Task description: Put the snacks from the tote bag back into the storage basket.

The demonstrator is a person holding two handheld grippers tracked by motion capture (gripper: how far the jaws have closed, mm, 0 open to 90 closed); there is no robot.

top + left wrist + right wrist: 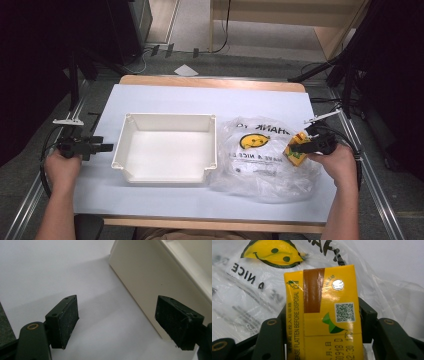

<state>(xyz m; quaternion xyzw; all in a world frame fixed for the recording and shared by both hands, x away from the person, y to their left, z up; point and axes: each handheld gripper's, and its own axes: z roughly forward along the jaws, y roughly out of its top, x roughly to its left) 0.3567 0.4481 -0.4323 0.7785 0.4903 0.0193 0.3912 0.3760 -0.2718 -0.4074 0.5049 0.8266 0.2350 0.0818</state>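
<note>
Now we have our right claw pinching a small yellow carton, one jaw on each of its sides, and in the high view that carton is held over the right part of a clear plastic bag that lies crumpled on the bench. Along the carton's left edge, in the right gripper view, we read "FLATTEN BEFORE DISPOSAL" beside a line of Chinese characters; a brown strip runs down from its top edge, a round silver foil spot sits to the right of that, and below it are a QR code and a green leaf mark. Near the bottom are printed digits that look like a date, cut off by the frame, so we cannot read them fully. The bag carries a yellow smiley face with black lettering: "THANK" above it in the high view and "HAVE A NICE" under it, seen upside down from our side. Our left claw is spread wide with nothing between its jaws, low over the white bench surface just beside the outer wall of a cream plastic tray, which stands left of the bag with nothing in it
</note>
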